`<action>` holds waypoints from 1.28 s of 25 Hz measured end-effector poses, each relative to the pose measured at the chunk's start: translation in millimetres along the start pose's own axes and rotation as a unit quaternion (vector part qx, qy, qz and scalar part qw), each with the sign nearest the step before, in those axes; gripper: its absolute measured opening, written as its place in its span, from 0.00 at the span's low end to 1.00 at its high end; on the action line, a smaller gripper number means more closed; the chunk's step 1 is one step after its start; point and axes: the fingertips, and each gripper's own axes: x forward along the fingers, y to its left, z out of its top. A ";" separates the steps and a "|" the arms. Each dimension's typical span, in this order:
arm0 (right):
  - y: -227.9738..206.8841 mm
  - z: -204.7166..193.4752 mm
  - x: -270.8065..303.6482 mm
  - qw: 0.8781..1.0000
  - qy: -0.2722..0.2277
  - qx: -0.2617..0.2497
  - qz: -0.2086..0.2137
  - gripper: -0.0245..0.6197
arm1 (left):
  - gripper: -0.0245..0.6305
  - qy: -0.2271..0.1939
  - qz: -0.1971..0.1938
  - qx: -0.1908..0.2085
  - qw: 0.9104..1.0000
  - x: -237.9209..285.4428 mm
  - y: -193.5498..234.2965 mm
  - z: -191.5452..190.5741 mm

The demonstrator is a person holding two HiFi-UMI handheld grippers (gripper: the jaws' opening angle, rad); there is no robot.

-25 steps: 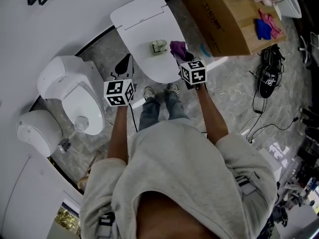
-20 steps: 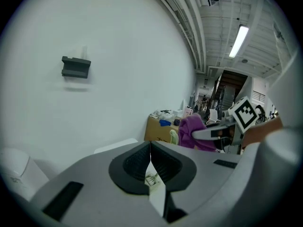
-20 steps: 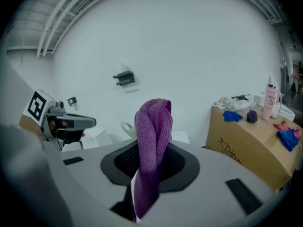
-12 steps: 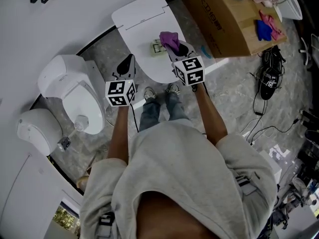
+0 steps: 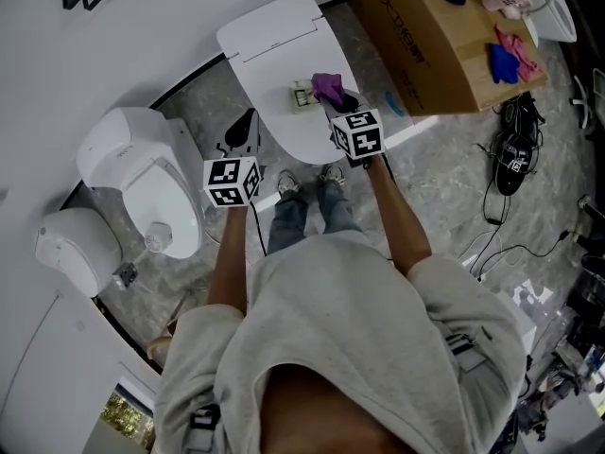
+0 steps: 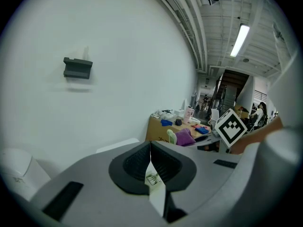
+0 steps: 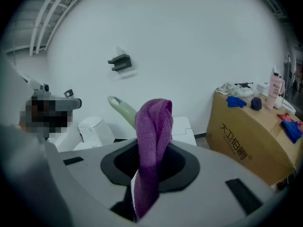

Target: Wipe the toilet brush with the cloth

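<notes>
A pale green toilet brush (image 5: 301, 93) rests on the closed white toilet lid (image 5: 274, 45). My right gripper (image 5: 338, 97) is shut on a purple cloth (image 5: 327, 85), holding it just to the brush's right. In the right gripper view the cloth (image 7: 152, 126) stands up out of the gripper (image 7: 149, 167), and the brush's green looped handle (image 7: 120, 110) rises just behind it. My left gripper (image 5: 244, 129) hovers over the lid's near left edge, shut and holding nothing. The left gripper view shows its jaws closed (image 6: 151, 167), with the brush (image 6: 171, 136) and cloth (image 6: 185, 137) ahead to the right.
A cardboard box (image 5: 425, 41) with blue and pink cloths on top stands right of the toilet. A second white toilet unit (image 5: 142, 183) sits on the left. Shoes (image 5: 510, 149) and cables lie on the floor at right. The person's feet (image 5: 302, 180) are at the toilet's front.
My right gripper swung the purple cloth left over the brush, then eased back slightly to its right. The left gripper has hardly moved.
</notes>
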 end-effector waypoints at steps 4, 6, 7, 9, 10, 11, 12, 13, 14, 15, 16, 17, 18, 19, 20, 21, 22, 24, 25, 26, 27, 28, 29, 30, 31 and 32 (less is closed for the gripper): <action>-12.2 -23.9 15.8 0.999 0.037 0.019 -0.002 0.20 | 0.07 0.002 0.000 0.000 1.000 1.4 0.6 -0.6; -17.5 -34.1 23.1 0.998 0.053 0.024 -0.003 0.20 | 0.07 0.003 0.001 -0.001 1.000 1.5 1.7 -1.9; -20.0 -38.9 26.4 0.998 0.060 0.027 -0.004 0.20 | 0.07 0.004 0.002 -0.001 1.000 1.6 2.1 -2.4; -24.8 -47.6 31.9 0.997 0.074 0.031 -0.005 0.20 | 0.07 0.006 0.004 -0.002 1.000 1.7 2.7 -2.5; -26.8 -51.4 34.4 0.996 0.080 0.035 -0.005 0.20 | 0.07 0.006 0.005 -0.002 1.000 1.7 3.3 -2.2; -28.3 -55.0 36.9 0.996 0.085 0.039 -0.006 0.20 | 0.07 0.007 0.006 -0.002 1.000 1.7 4.2 -2.0; -29.2 -58.9 39.8 0.995 0.090 0.044 -0.005 0.20 | 0.07 0.007 0.007 -0.002 1.000 1.5 5.4 -1.8; -29.6 -63.4 42.8 0.994 0.095 0.047 -0.005 0.20 | 0.07 0.007 0.009 -0.002 1.000 1.1 6.8 -1.6; -29.7 -68.3 45.9 0.994 0.102 0.049 -0.004 0.20 | 0.07 0.007 0.011 -0.002 1.000 0.4 8.1 -1.3; -29.8 -73.6 48.8 0.993 0.109 0.051 -0.003 0.20 | 0.07 0.007 0.013 -0.002 1.000 -0.3 9.2 -0.9; -29.9 -79.2 51.8 0.992 0.116 0.054 -0.001 0.20 | 0.07 0.007 0.015 -0.002 1.000 -1.0 10.3 -0.4; -30.0 -84.9 54.9 0.991 0.123 0.058 0.001 0.20 | 0.07 0.007 0.017 -0.002 1.000 -1.7 11.5 0.2; -30.4 -90.1 57.7 0.990 0.130 0.063 0.002 0.20 | 0.07 0.007 0.018 -0.002 1.000 -2.3 12.8 0.7; -31.5 -93.5 59.1 0.988 0.137 0.067 0.000 0.20 | 0.07 0.007 0.020 -0.002 1.000 -2.8 14.3 1.2; -33.2 -95.3 59.0 0.987 0.145 0.069 -0.006 0.20 | 0.07 0.007 0.021 -0.002 1.000 -3.3 15.5 1.4; -34.9 -97.5 58.9 0.986 0.153 0.071 -0.012 0.20 | 0.07 0.007 0.022 -0.002 1.000 -3.6 16.3 1.5; -36.3 -101.1 59.7 0.984 0.160 0.075 -0.015 0.20 | 0.07 0.007 0.022 -0.002 1.000 -3.8 16.8 1.5; -39.2 -110.0 61.2 0.981 0.172 0.086 -0.019 0.20 | 0.07 0.007 0.022 -0.002 1.000 -3.9 16.5 1.3; -41.3 -114.2 60.2 0.980 0.175 0.093 -0.023 0.20 | 0.07 0.007 0.021 -0.002 1.000 -3.8 15.2 0.9; -44.0 -117.9 57.9 0.979 0.175 0.099 -0.029 0.20 | 0.07 0.007 0.019 -0.002 1.000 -3.5 13.6 0.4; -47.1 -120.7 54.7 0.979 0.173 0.103 -0.038 0.20 | 0.07 0.007 0.017 -0.003 1.000 -3.0 12.0 0.0; -50.3 -122.9 51.0 0.979 0.170 0.105 -0.047 0.20 | 0.07 0.007 0.015 -0.003 1.000 -2.6 10.8 -0.3; -53.3 -124.4 46.8 0.979 0.164 0.106 -0.055 0.20 | 0.07 0.006 0.014 -0.004 1.000 -2.4 9.8 -0.5; -55.9 -125.2 42.5 0.980 0.156 0.106 -0.062 0.20 | 0.07 0.005 0.012 -0.004 1.000 -2.2 8.6 -0.7; -58.0 -125.1 38.3 0.982 0.146 0.106 -0.065 0.20 | 0.07 0.004 0.010 -0.004 1.000 -1.9 7.3 -0.8; -59.7 -123.8 34.0 0.983 0.134 0.104 -0.066 0.20 | 0.07 0.004 0.008 -0.003 1.000 -1.4 6.0 -0.9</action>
